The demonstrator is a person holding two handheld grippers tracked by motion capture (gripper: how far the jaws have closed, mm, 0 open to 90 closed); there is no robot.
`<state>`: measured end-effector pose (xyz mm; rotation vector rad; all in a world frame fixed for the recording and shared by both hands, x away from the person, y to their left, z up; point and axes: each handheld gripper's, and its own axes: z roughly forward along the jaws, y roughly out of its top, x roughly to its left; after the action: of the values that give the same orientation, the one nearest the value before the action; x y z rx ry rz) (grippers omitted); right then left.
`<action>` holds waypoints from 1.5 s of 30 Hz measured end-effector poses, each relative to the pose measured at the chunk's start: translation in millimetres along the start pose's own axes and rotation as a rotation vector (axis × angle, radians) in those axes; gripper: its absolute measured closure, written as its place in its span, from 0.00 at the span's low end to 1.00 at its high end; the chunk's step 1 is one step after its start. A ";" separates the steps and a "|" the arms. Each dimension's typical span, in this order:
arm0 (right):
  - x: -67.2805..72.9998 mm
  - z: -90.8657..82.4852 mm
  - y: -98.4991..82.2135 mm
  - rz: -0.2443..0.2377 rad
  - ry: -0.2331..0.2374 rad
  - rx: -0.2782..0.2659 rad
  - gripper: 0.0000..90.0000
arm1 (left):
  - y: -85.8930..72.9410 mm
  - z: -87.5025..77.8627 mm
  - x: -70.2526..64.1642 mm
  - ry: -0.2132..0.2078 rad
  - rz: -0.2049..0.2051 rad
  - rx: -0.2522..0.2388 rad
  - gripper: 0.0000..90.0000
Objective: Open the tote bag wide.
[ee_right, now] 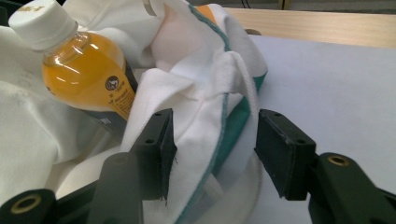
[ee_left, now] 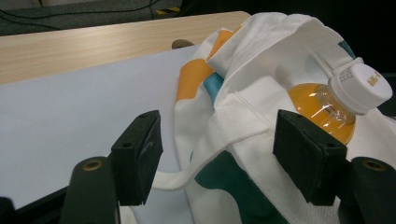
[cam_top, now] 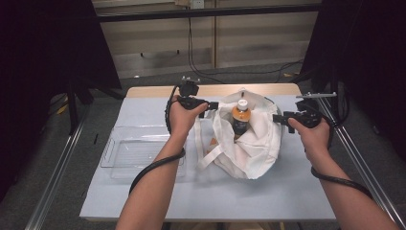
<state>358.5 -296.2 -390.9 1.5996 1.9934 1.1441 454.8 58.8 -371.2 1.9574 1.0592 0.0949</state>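
Straddling the white tote bag [cam_top: 249, 143] on the surface [cam_top: 143, 196], your left gripper [ee_left: 217, 154] and right gripper [ee_right: 212, 154] fingers stand open around its rim; the orange drink bottle [ee_right: 84, 74] inside has unreadable label print.

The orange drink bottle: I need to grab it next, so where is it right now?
In the high view the bottle stands in the open white tote bag at the table's middle, between the left claw and right claw.

Frame centre: drink bottle [cam_top: 241, 117] inside tote bag [cam_top: 249, 153] on bench [cam_top: 143, 196]; tray [cam_top: 125, 155] lies left of bag.
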 end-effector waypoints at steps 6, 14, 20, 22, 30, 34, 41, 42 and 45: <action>5.3 3.9 1.3 0.004 0.033 -0.006 0.76 | 1.6 6.7 -1.8 -0.005 0.002 -0.002 0.33; 7.6 3.4 3.4 -0.012 0.034 -0.014 0.90 | -1.4 16.5 -1.4 -0.011 -0.035 -0.014 0.31; 8.1 4.4 3.4 -0.012 0.033 -0.020 0.92 | -1.8 21.9 0.7 -0.003 -0.037 -0.004 0.29; 8.1 5.6 3.0 -0.013 0.029 -0.019 0.92 | -1.8 23.9 1.7 0.003 -0.039 0.000 0.28; 7.6 9.9 3.0 -0.006 0.038 -0.017 0.94 | -0.9 30.8 1.0 -0.078 -0.089 0.042 0.63; 7.8 11.0 3.2 0.000 0.037 -0.012 0.94 | -0.1 33.4 0.1 -0.116 -0.122 0.074 0.81; 8.2 11.1 4.4 0.008 0.040 -0.017 0.95 | 2.1 34.6 -4.3 -0.119 -0.116 0.083 1.00; 8.3 11.1 4.4 0.007 0.039 -0.017 0.95 | 2.1 34.1 -4.3 -0.114 -0.116 0.083 1.00; 8.2 11.1 4.1 0.005 0.037 -0.020 0.96 | 2.6 31.2 -3.6 -0.085 -0.090 0.084 1.00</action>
<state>366.3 -284.3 -392.9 1.5856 1.9959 1.1998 467.8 34.9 -387.1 1.9671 1.1096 -0.0825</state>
